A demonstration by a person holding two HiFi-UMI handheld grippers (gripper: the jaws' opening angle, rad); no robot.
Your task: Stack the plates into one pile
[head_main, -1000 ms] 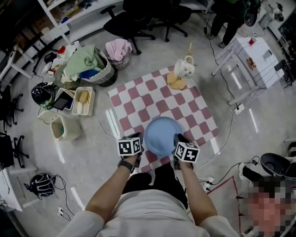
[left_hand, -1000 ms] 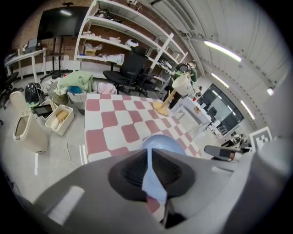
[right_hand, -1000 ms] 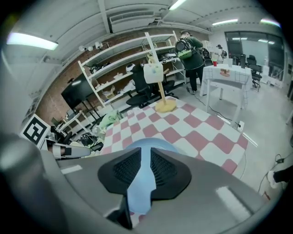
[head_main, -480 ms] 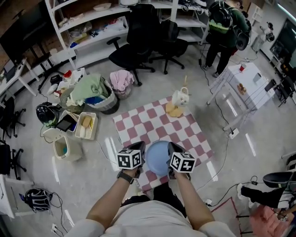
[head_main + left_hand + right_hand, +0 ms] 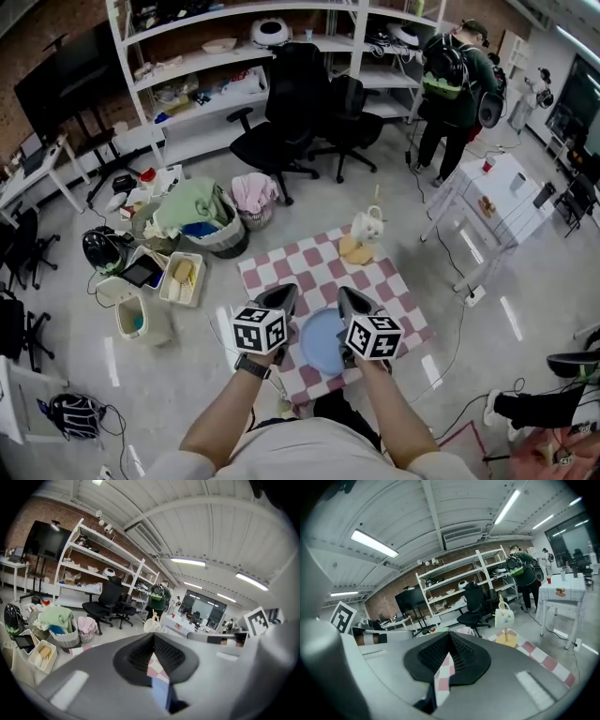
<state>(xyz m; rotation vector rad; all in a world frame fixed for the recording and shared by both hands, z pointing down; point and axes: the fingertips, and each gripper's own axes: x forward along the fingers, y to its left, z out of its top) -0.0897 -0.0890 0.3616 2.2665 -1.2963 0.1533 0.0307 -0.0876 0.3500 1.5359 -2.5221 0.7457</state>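
A single light-blue plate point(image 5: 322, 342) lies on the near edge of a red-and-white checkered cloth point(image 5: 319, 267) on the floor. I see no other plate. My left gripper point(image 5: 284, 293) hangs above the plate's left rim, and my right gripper point(image 5: 344, 294) above its right rim. Both point away from me with their black jaws pressed together at the tips, holding nothing. In the left gripper view a sliver of the blue plate point(image 5: 160, 693) and cloth shows through the slit below the tips. The right gripper view shows only cloth point(image 5: 442, 680) there.
A white mug on a yellow stand point(image 5: 362, 230) stands at the cloth's far edge. To the left are a laundry basket point(image 5: 194, 217), trays point(image 5: 178, 279) and a small bin point(image 5: 133, 317). Office chairs point(image 5: 281, 131), shelves, a white table point(image 5: 492, 197) and a standing person point(image 5: 446, 89) lie beyond.
The head view has tilted up and drawn back, so the plate and cloth look smaller. Both grippers have come closer together and sit higher over the plate's two sides.
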